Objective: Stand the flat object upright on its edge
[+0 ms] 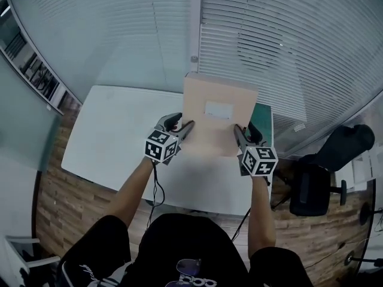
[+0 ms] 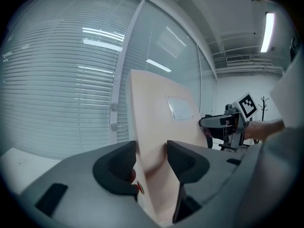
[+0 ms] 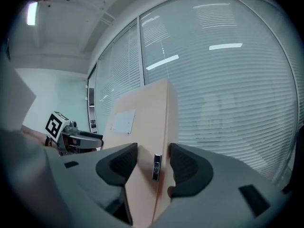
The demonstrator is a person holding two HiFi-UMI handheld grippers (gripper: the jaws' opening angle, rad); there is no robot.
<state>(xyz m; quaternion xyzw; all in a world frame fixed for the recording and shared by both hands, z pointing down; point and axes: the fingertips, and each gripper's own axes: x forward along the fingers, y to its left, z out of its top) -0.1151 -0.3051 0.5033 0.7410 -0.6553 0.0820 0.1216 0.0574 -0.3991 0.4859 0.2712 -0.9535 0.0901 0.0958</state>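
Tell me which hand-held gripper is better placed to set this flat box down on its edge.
Right, narrowly. The right hand-held gripper clamps the box squarely across its thickness; the left hand-held gripper also grips, but the box leans across its jaws.

The left tool point(image 1: 183, 123) and right tool point(image 1: 245, 130) are grey with black jaw pads; each bears a white cube point(image 1: 161, 146) of black square markers and a thin black cable point(image 1: 157, 187); black short-sleeved top point(image 1: 191, 244)
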